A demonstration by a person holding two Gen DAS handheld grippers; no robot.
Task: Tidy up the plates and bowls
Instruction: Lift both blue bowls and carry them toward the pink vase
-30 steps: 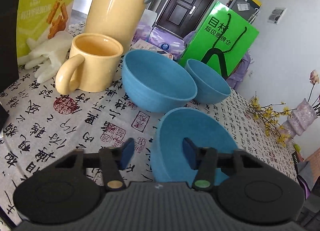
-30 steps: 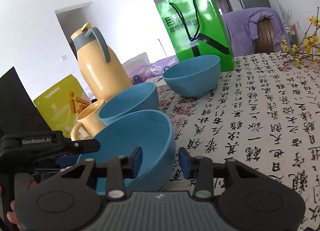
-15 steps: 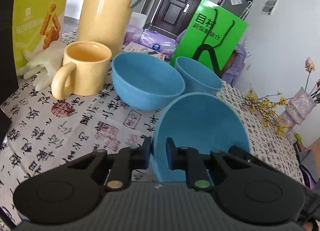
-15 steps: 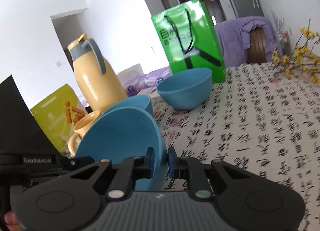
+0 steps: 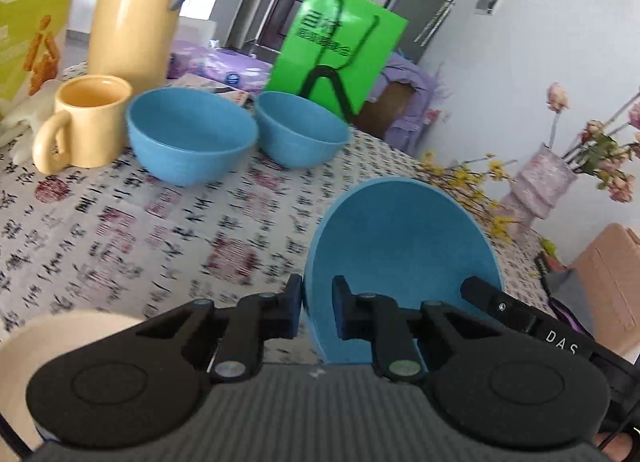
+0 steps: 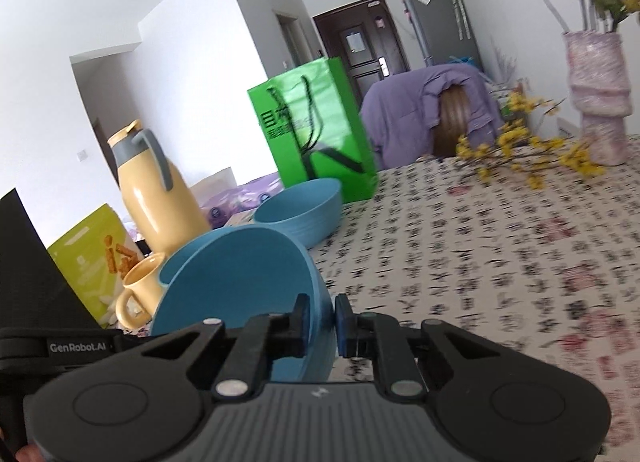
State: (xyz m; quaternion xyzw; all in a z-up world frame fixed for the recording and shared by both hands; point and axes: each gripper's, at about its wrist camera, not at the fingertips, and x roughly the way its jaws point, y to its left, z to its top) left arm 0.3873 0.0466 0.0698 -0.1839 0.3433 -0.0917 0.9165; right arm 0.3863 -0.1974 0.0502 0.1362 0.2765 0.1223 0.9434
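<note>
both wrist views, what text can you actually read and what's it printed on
"GenRobot.AI": left gripper arm, seen in the right wrist view.
"DAS": right gripper arm, seen in the left wrist view.
Green paper bag: Chinese characters, too blurred to read.
Tablecloth: calligraphy, blurred.
Yellow-green snack box: logo too small.

The held blue bowl (image 5: 404,246) looks matt, faintly grainy plastic; the two far bowls (image 5: 192,134) match. Yellow mug (image 5: 94,118) and tall jug (image 5: 134,18) are glossy, like glazed ceramic. Green bag (image 5: 340,54) is shiny coated paper; the printed tablecloth (image 5: 120,230) is matt cloth
</note>
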